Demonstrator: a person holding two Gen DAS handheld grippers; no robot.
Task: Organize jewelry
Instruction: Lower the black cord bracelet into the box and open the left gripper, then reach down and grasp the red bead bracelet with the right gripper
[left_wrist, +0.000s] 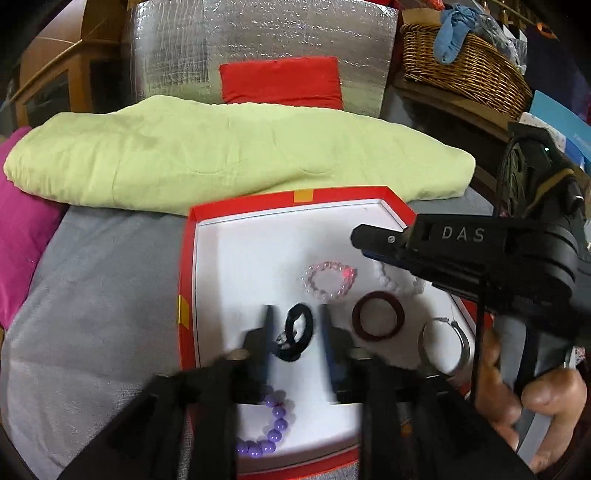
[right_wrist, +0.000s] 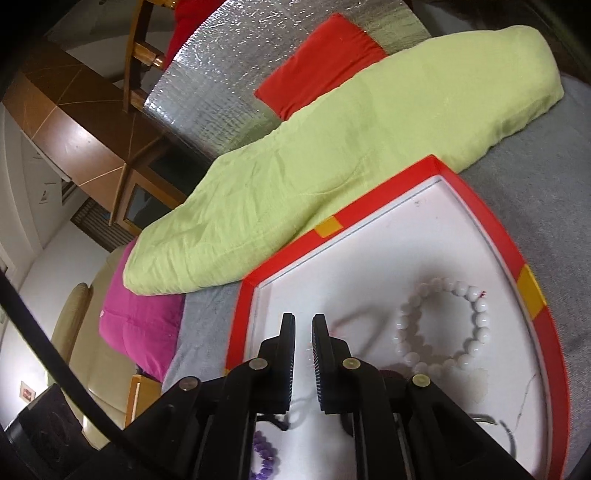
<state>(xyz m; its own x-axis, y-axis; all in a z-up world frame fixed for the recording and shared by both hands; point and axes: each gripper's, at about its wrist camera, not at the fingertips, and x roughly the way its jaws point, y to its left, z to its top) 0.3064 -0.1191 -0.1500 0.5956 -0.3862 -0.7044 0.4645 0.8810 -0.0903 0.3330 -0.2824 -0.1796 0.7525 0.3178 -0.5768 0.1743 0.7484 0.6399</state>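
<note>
Two parted fingers (left_wrist: 267, 332), black band (left_wrist: 297, 332) between

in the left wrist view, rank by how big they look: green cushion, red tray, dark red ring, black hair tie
1. green cushion
2. red tray
3. dark red ring and black hair tie: they look alike, so no ranking.

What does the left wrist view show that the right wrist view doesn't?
Only the left wrist view shows the black hair tie between the left gripper's fingers, the pink bead bracelet, the dark red ring, the silver hoop and the wicker basket. Only the right wrist view shows the beige couch. Both share the red-rimmed tray, white bead bracelet, purple beads and green cloth.
</note>
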